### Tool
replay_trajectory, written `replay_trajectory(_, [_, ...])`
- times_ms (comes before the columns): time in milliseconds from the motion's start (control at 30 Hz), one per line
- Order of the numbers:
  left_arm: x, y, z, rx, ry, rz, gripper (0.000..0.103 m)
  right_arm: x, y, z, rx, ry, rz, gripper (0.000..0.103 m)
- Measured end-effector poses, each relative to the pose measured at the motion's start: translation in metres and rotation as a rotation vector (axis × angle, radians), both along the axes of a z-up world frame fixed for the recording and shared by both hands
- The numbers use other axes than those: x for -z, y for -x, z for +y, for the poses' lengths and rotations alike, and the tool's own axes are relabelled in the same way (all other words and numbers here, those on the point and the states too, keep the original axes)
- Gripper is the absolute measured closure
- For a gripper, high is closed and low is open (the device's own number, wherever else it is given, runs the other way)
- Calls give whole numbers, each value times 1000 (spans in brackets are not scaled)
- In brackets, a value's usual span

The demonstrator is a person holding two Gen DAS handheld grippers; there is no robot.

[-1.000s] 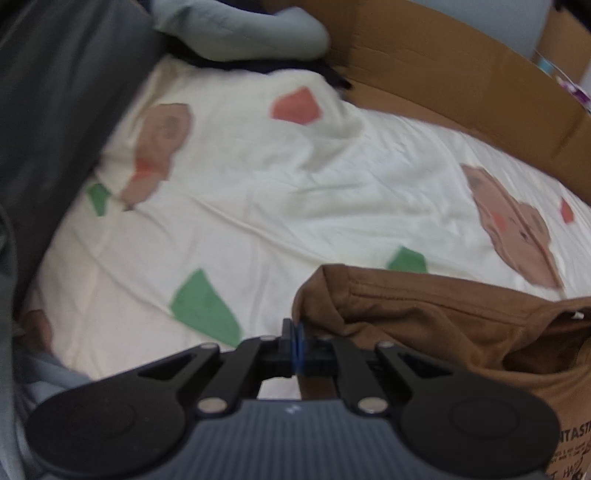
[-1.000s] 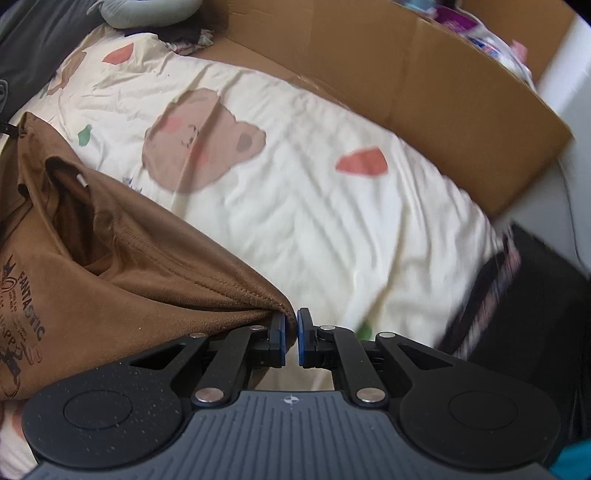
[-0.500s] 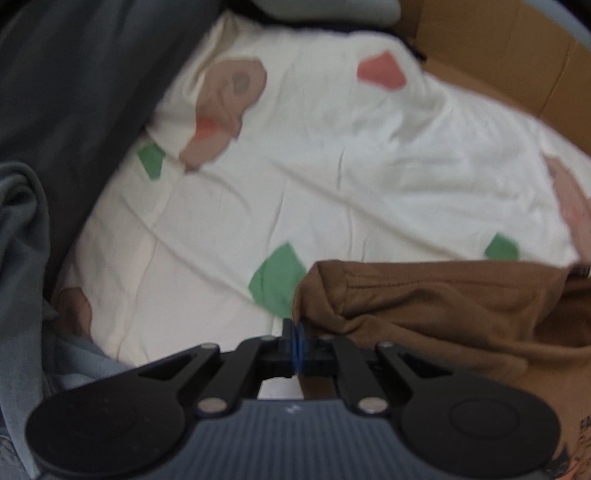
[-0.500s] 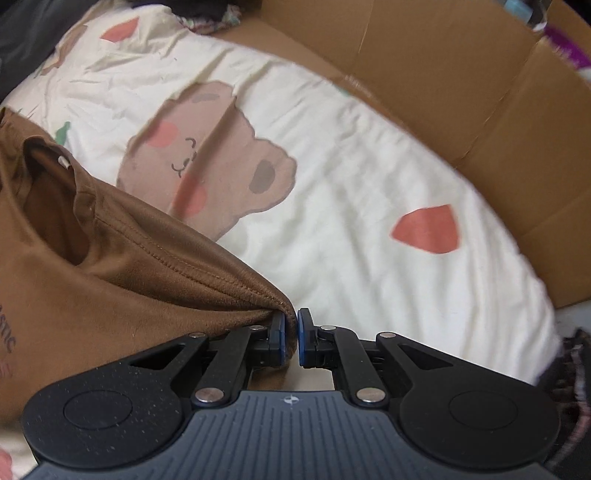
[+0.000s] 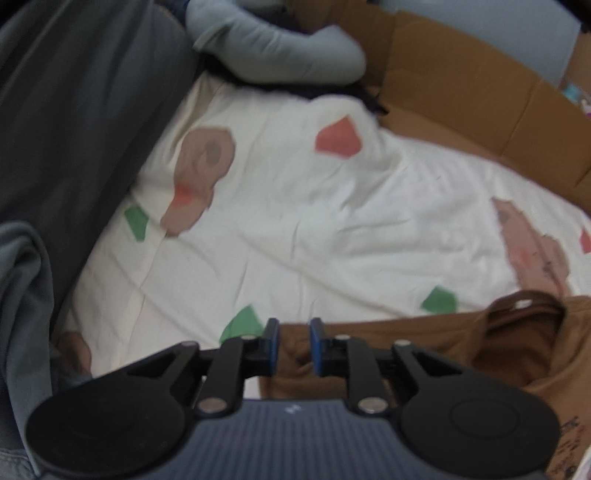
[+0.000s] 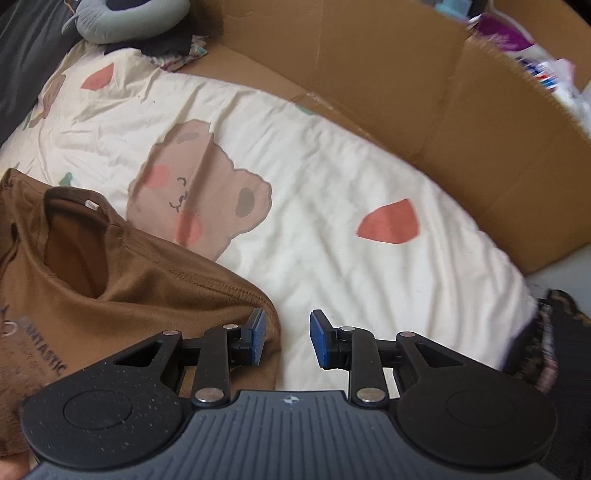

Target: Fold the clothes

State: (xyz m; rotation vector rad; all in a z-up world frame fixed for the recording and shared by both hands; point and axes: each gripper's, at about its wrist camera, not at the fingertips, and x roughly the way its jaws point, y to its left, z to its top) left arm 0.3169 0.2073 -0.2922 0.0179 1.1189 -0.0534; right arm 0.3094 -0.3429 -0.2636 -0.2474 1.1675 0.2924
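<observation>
A brown T-shirt point(image 5: 461, 343) point(image 6: 122, 295) with printed lettering lies front up on a cream sheet point(image 5: 295, 229) point(image 6: 332, 221) patterned with bears and coloured shapes. Its neck opening faces away from me. My left gripper point(image 5: 293, 341) is open over the shirt's left shoulder edge, with brown cloth showing through the gap between its blue pads. My right gripper point(image 6: 286, 338) is open wide at the shirt's right shoulder; the left pad sits over the cloth and the right pad is above bare sheet.
Cardboard panels point(image 6: 406, 81) point(image 5: 461, 96) stand along the sheet's far side. A grey-green cushion point(image 5: 273, 55) point(image 6: 125, 18) lies at the far corner. Dark grey fabric point(image 5: 74, 129) borders the left side, and dark patterned cloth point(image 6: 546, 339) lies at the right.
Both grippers have opened and let go of the shirt's shoulders. The shirt has settled flat on the sheet.
</observation>
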Motion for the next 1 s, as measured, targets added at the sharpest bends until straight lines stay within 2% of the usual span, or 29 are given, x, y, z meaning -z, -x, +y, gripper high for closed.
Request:
replay_trajectory(233, [-34, 1, -9, 56, 53, -60, 76, -57, 22, -2, 75, 30, 11, 67])
replay_trajectory(300, [-38, 4, -12, 88, 17, -70, 67, -66, 27, 0, 73, 37, -8, 67])
replay_trajectory(367, [-42, 7, -14, 119, -19, -80, 67, -68, 31, 4, 68, 33, -18, 66])
replay_trajectory(533, [-35, 4, -19, 217, -123, -64, 67, -46, 32, 12, 33, 9, -25, 66])
replay_trajectory(800, [1, -6, -22, 345, -249, 23, 68, 0, 37, 18, 38, -46, -28, 67])
replay_trajectory(867, [8, -7, -26, 400, -282, 23, 68, 10, 37, 17, 37, -48, -33, 67])
replay_trajectory(967, [21, -8, -36, 492, -323, 35, 80, 23, 36, 13, 51, -46, -43, 67])
replay_trajectory(1000, [25, -8, -39, 521, -327, 42, 80, 27, 35, 11, 57, -49, -43, 67])
